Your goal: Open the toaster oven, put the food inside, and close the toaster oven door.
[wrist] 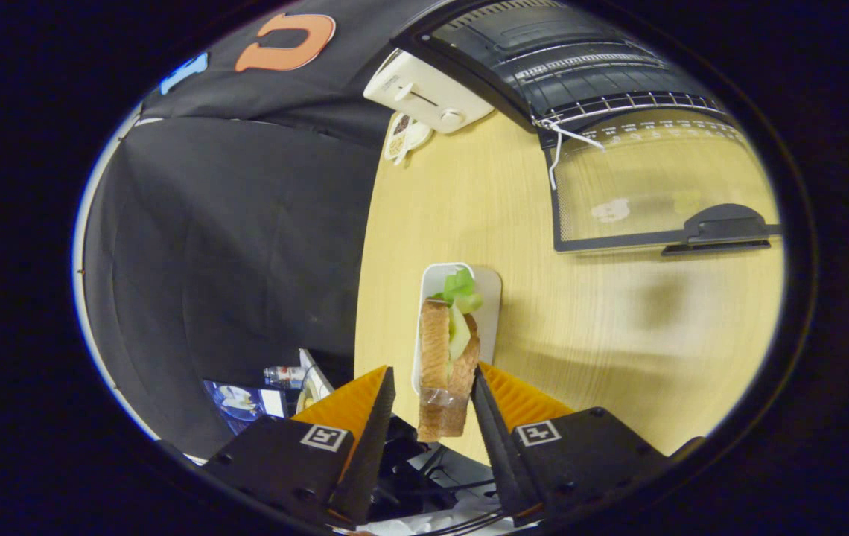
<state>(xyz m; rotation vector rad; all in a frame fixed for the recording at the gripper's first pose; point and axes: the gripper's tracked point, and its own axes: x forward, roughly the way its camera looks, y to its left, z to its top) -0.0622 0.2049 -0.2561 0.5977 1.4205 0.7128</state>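
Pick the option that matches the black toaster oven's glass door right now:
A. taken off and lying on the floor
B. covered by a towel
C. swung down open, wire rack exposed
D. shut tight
C: the black toaster oven's glass door lies folded down over the pale wooden table, with the wire rack bared behind it, while the hand-held gripper has the toast-and-lettuce sandwich between its fingers.
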